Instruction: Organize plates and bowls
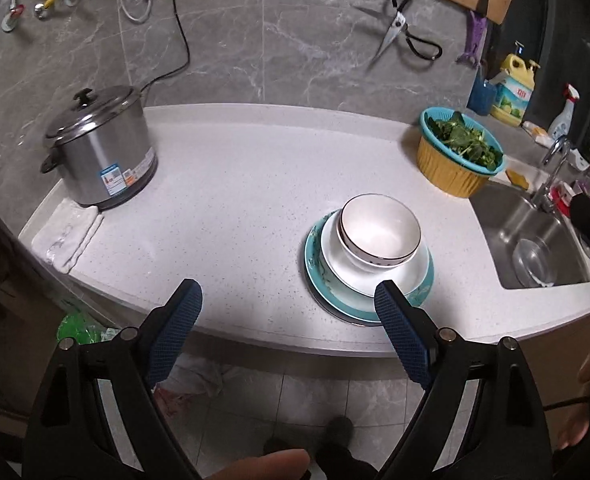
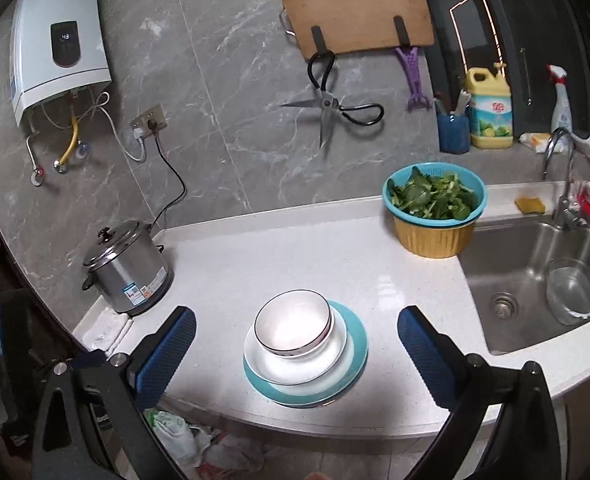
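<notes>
Your pale speckled surface (image 2: 295, 256) runs along the grey marble wall, with the steel sink (image 2: 535, 292) sunk into its right end and a clear glass bowl (image 2: 573, 290) lying in the basin. At the left end stands a lidded steel cooker (image 2: 129, 270), plugged into the wall, with a folded white cloth (image 1: 69, 236) just beside its base. Near the sink sits a yellow basin topped by a teal colander of greens (image 2: 435, 200) (well apart from the dishes). The task's stack rests near the front edge of the surface: a teal plate (image 2: 355, 368) at the bottom, a white plate (image 2: 295, 364) on it, and a dark-rimmed white bowl (image 2: 293, 326) on top, set off-centre toward the back left. Your left tool (image 1: 289, 302) hangs wide and empty in front of the surface edge, its right finger overlapping the teal plate's rim in view. Your right tool (image 2: 297, 330) is also spread wide, holding nothing, its fingers framing the stack without touching it. Nothing stands between either tool and the dishes.
</notes>
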`<action>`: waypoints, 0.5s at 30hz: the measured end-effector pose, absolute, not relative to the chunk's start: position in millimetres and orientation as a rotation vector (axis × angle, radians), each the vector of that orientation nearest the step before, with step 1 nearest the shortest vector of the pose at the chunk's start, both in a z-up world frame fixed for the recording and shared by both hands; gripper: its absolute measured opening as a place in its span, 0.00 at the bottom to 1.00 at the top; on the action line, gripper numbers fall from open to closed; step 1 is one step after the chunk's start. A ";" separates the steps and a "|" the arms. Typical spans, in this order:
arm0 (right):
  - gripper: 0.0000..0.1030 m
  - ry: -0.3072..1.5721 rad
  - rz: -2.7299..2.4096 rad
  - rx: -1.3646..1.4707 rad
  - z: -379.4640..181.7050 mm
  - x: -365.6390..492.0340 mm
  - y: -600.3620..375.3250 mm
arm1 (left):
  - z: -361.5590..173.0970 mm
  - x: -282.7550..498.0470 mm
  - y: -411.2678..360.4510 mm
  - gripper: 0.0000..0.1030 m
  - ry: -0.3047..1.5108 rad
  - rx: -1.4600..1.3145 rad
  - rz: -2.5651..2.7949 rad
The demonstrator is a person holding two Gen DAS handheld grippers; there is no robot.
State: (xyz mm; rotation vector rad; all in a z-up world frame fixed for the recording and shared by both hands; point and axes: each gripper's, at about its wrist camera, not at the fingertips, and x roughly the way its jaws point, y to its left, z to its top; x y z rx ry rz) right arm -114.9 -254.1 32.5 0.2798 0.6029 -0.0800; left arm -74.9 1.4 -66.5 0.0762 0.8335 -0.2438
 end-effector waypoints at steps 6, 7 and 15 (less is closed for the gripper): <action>1.00 0.639 -0.070 0.218 48.2 -117.5 -238.0 | -41.4 -107.7 -0.6 0.90 0.808 0.075 -0.188; 1.00 0.645 -0.085 0.187 52.2 -118.8 -235.7 | -37.5 -112.9 -3.1 0.90 0.806 0.076 -0.174; 1.00 0.679 -0.026 0.164 68.2 -132.3 -259.8 | -18.1 -146.0 -31.7 0.90 0.822 0.075 -0.085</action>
